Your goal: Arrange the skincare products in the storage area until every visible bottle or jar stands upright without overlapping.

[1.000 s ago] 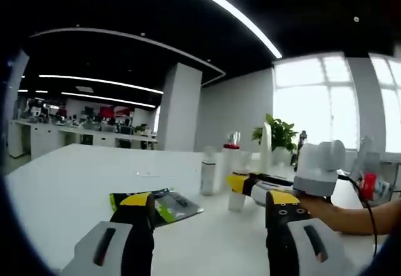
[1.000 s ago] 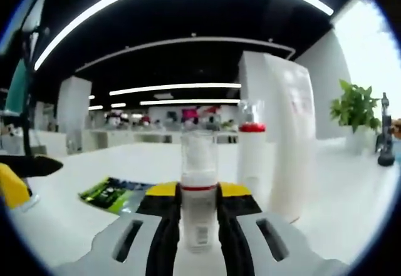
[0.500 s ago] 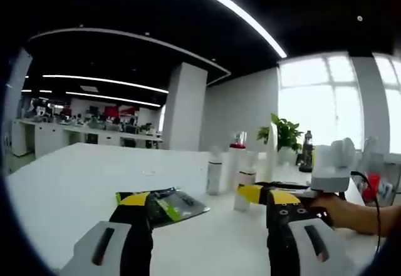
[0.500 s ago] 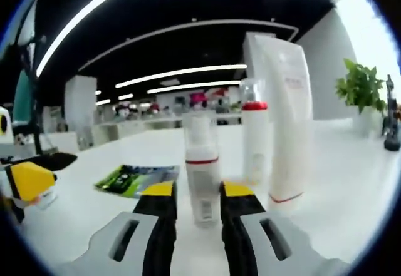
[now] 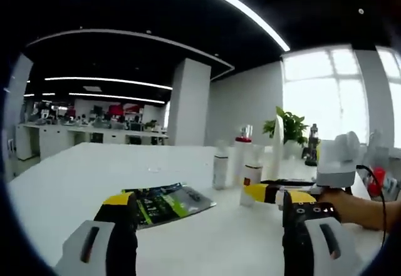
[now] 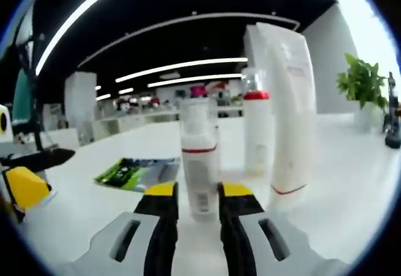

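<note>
A small white bottle with a red band [image 6: 199, 163] stands upright on the white table [image 6: 338, 201], its base just between the tips of my right gripper [image 6: 198, 192], whose jaws stand slightly apart from it. Behind it stand a red-collared bottle [image 6: 257, 126] and a tall white tube [image 6: 287, 113]. In the left gripper view the banded bottle [image 5: 252, 179], another white bottle [image 5: 220, 169], the red-collared bottle [image 5: 241, 157] and the tube [image 5: 276, 144] form an upright cluster. My left gripper [image 5: 210, 199] is wide open and holds nothing. The right gripper [image 5: 258, 192] reaches in from the right.
A green sachet [image 5: 166, 199] lies flat on the table, left of the bottles, also seen as the sachet [image 6: 135, 173]. A potted plant [image 5: 291, 129] and a dark bottle [image 5: 311, 141] stand at the far edge. A hand [image 5: 360, 208] holds the right gripper. The left gripper's yellow tip [image 6: 25, 185] shows at the left.
My right gripper let go of the banded bottle and drew back a little, leaving it standing. The left gripper view has shifted slightly; its jaws stay wide open.
</note>
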